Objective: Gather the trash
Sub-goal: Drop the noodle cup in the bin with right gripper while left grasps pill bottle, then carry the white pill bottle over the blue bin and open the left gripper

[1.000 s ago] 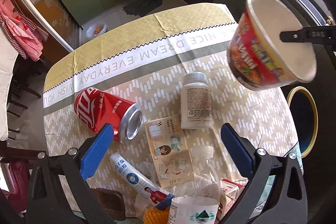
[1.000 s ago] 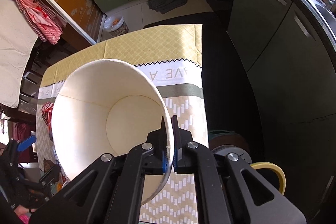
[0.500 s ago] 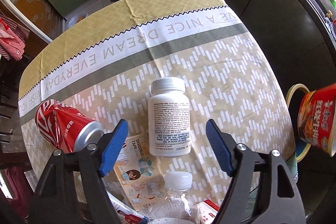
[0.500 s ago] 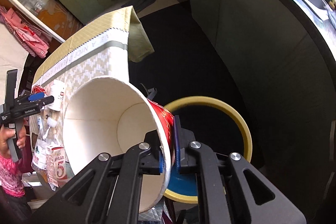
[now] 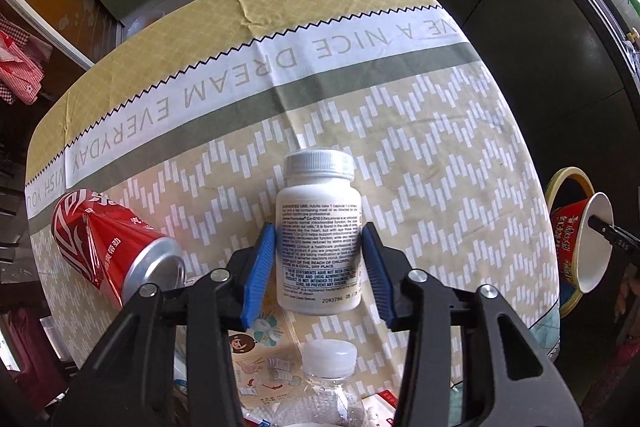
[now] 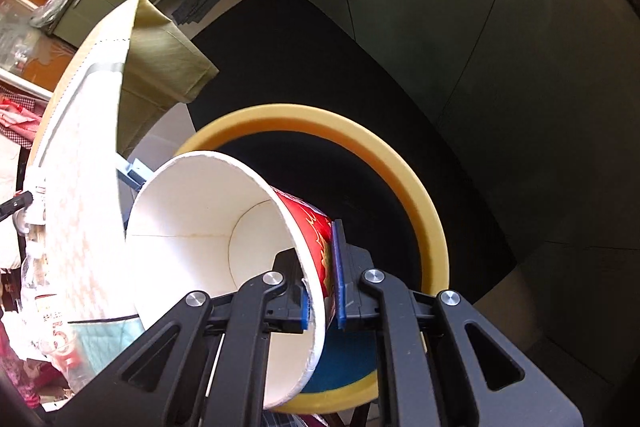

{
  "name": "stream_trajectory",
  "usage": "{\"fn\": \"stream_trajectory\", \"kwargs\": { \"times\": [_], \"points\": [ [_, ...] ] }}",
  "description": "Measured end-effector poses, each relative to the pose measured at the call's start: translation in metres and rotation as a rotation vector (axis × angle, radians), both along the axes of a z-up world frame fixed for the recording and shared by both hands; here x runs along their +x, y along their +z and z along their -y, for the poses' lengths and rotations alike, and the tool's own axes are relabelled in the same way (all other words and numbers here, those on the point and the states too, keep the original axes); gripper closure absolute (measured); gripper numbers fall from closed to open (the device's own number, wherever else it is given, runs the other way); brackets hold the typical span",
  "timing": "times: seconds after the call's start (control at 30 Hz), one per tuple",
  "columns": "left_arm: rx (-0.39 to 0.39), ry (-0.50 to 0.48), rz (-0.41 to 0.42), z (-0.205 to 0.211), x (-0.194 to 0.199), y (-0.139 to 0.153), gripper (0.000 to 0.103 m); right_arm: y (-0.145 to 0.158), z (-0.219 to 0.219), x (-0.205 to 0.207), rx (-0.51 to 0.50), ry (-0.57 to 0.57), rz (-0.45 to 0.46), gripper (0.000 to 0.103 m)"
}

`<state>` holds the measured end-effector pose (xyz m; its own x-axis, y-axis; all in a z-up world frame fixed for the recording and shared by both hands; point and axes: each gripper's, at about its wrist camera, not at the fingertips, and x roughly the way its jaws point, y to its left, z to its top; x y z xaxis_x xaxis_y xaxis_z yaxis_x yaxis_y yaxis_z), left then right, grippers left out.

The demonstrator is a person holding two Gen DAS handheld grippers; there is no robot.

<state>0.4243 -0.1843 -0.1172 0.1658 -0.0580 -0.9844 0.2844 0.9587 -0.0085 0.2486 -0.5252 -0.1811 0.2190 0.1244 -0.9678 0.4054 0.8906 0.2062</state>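
The left hand-held gripper [image 5: 318, 265] is closing around the bottle [image 5: 319, 235], which could slip toward the can [image 5: 116, 247], while the right hand-held gripper [image 6: 322, 293] pinches the cup [image 6: 212, 227] over the bin [image 6: 424, 203].

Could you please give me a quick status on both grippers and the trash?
Left gripper closing around white pill bottle lying on tablecloth. Right gripper clamped on noodle cup rim, above yellow-rimmed bin. Nothing blocking.

One white pill bottle [image 5: 319, 239]; one crushed red soda can [image 5: 114, 245]; one clear plastic bottle [image 5: 326, 383]; one noodle cup [image 6: 224, 247]; one yellow-rimmed bin [image 6: 416, 203]; one tape packet [image 5: 260, 355].
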Motion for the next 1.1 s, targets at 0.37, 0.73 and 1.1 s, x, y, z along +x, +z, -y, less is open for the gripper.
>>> {"fn": "stream_trajectory", "kwargs": {
  "times": [0.37, 0.73, 1.1],
  "points": [
    [0.022, -0.014, -0.007, 0.003, -0.009, 0.001, 0.06, -0.007, 0.017, -0.015, 0.003, -0.028, 0.043, 0.074],
    [0.061, -0.011, -0.026, 0.012, -0.001, -0.014, 0.058, 0.017, -0.007, -0.039, 0.032, 0.039, 0.106, 0.074],
    [-0.038, -0.214, 0.082, 0.086, -0.057, 0.058, 0.058, 0.058, -0.008, -0.08, 0.05, 0.028, 0.214, 0.074]
  ]
}}
